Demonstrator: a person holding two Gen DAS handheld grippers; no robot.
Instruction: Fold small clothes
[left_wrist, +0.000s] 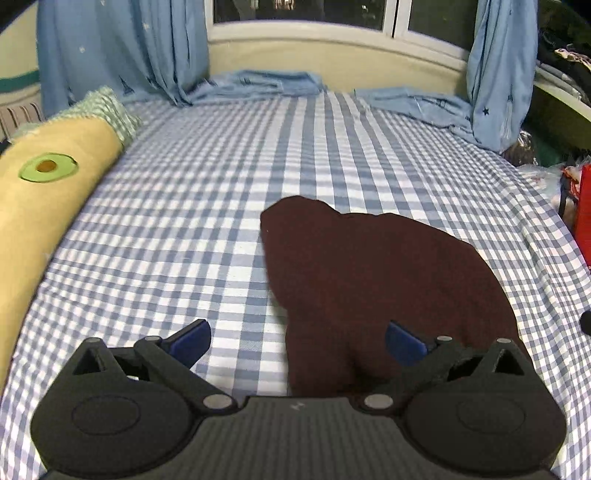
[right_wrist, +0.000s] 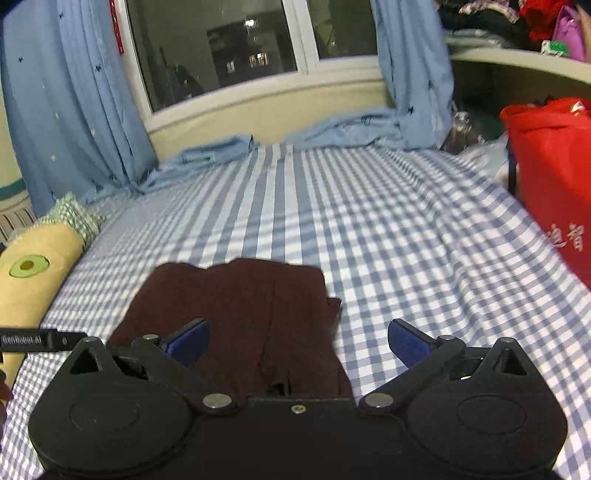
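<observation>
A: Dark maroon knit garment (left_wrist: 369, 280): status and location?

B: It lies flat on the blue-and-white checked bed sheet (left_wrist: 192, 206), near both cameras. In the right wrist view the garment (right_wrist: 236, 314) appears as a folded, roughly rectangular stack with a small flap protruding at its right edge.

A: Left gripper (left_wrist: 298, 338)?

B: Its fingers are spread wide and hold nothing. The right blue pad sits over the garment's near left portion; the left blue pad sits over bare sheet. Contact with the fabric cannot be confirmed.

A: Right gripper (right_wrist: 298, 338)?

B: Its fingers are likewise spread wide, with nothing between them. The left pad is over the garment, the right pad over the sheet.

A: Surrounding items?

B: A yellow bolster pillow with a green ring emblem (left_wrist: 44, 199) lies along the bed's left edge. Light blue star-print curtains (right_wrist: 70, 103) hang at the far window. A red fabric bag with white characters (right_wrist: 554, 177) stands at the right.
</observation>
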